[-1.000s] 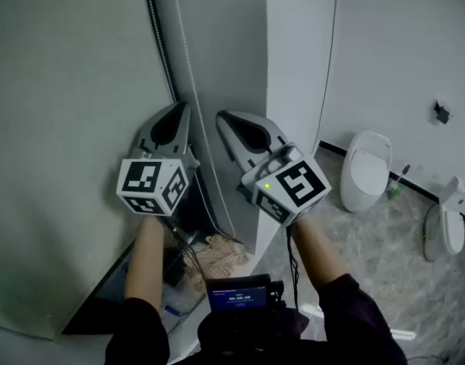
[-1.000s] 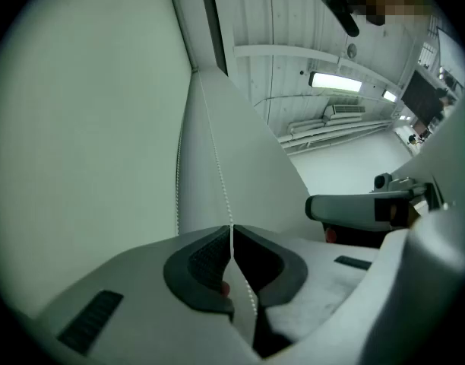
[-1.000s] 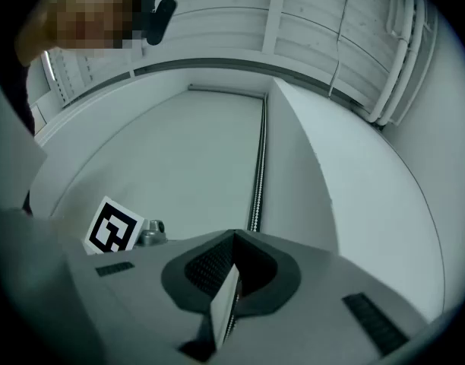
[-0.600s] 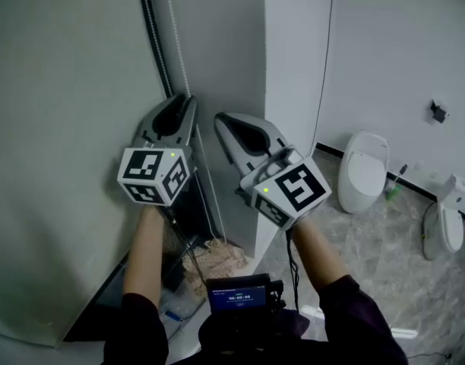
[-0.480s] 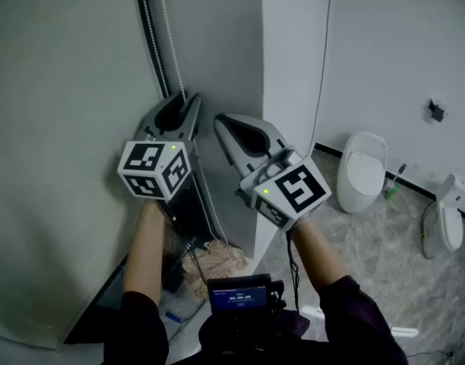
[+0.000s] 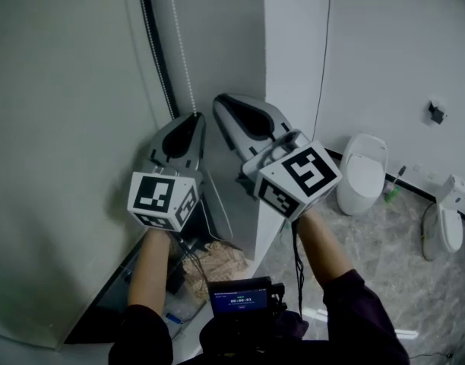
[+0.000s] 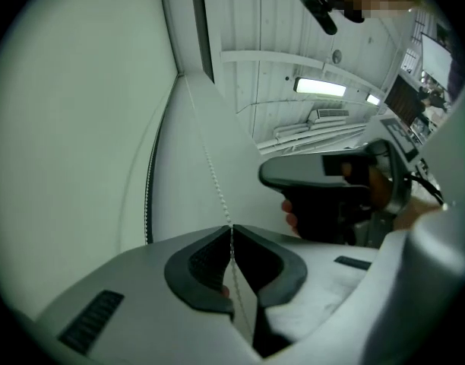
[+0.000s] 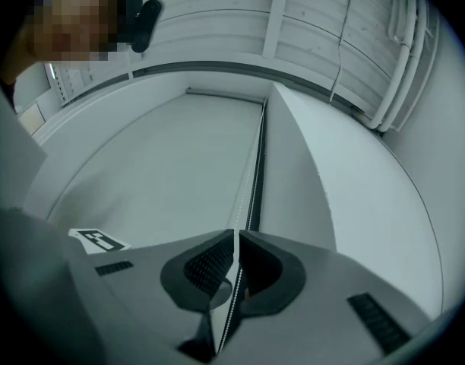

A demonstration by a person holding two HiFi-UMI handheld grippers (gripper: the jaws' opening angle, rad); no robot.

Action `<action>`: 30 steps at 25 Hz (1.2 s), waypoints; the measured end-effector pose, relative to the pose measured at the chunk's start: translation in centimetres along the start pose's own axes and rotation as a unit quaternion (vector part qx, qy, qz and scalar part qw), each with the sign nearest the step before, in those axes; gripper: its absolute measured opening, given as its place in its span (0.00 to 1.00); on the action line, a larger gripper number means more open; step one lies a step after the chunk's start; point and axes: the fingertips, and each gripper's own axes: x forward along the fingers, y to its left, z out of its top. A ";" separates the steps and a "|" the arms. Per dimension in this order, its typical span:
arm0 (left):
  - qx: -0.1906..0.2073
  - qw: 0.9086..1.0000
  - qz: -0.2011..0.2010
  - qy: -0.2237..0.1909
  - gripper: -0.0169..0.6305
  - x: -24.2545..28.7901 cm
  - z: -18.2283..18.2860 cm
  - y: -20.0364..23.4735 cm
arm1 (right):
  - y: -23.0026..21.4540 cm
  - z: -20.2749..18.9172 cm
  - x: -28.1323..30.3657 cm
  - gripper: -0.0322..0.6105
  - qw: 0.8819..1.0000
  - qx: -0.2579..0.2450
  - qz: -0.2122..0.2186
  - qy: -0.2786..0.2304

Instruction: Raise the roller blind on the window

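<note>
The roller blind (image 6: 65, 128) hangs as a wide pale sheet at the left, down over the window. Its white bead chain (image 6: 181, 44) drops beside the black window frame (image 6: 153, 44). My left gripper (image 6: 194, 119) is shut on the chain; in the left gripper view the chain (image 7: 208, 162) runs down into the closed jaws (image 7: 232, 230). My right gripper (image 6: 219, 101) stands just right of it and slightly higher, also shut on a chain strand (image 8: 226, 310) pinched at its tips (image 8: 236, 236). The right gripper's dark handle (image 7: 324, 196) shows in the left gripper view.
A white wall column (image 6: 293, 67) with a thin cable (image 6: 324, 52) stands right of the chain. Two white toilets (image 6: 362, 169) (image 6: 449, 223) stand on the marble floor at right. A netted bundle (image 6: 213, 257) lies on the sill below my hands.
My left gripper has come down along the chain and sits lower than before. My right gripper has risen a little. Both stay close together by the window frame.
</note>
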 end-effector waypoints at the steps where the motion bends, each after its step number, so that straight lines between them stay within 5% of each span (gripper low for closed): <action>1: 0.014 1.000 -0.001 -0.003 0.05 -0.5 0.4 -0.5 | 0.0 0.4 0.5 0.06 1.000 0.002 0.001 0.002; 4: 0.062 0.998 -0.003 -0.005 0.05 -1.9 1.2 -1.8 | 0.6 1.8 1.8 0.07 1.000 0.009 0.013 0.000; 10: 0.042 0.999 -0.016 0.008 0.05 -4.2 2.0 -3.1 | 1.4 6.2 5.3 0.17 0.997 0.043 0.058 -0.022; 16: 0.045 0.998 -0.031 0.029 0.05 -5.8 -0.1 -4.9 | 2.1 8.4 6.3 0.17 0.996 0.047 0.063 -0.031; 23: 0.020 0.996 -0.066 0.061 0.05 -7.1 -5.0 -8.4 | 1.2 7.0 7.0 0.09 0.998 0.037 0.044 0.015; 30: -0.003 0.993 -0.064 0.101 0.06 -7.4 -7.2 -7.1 | 0.5 5.5 6.3 0.08 0.999 0.025 0.019 0.023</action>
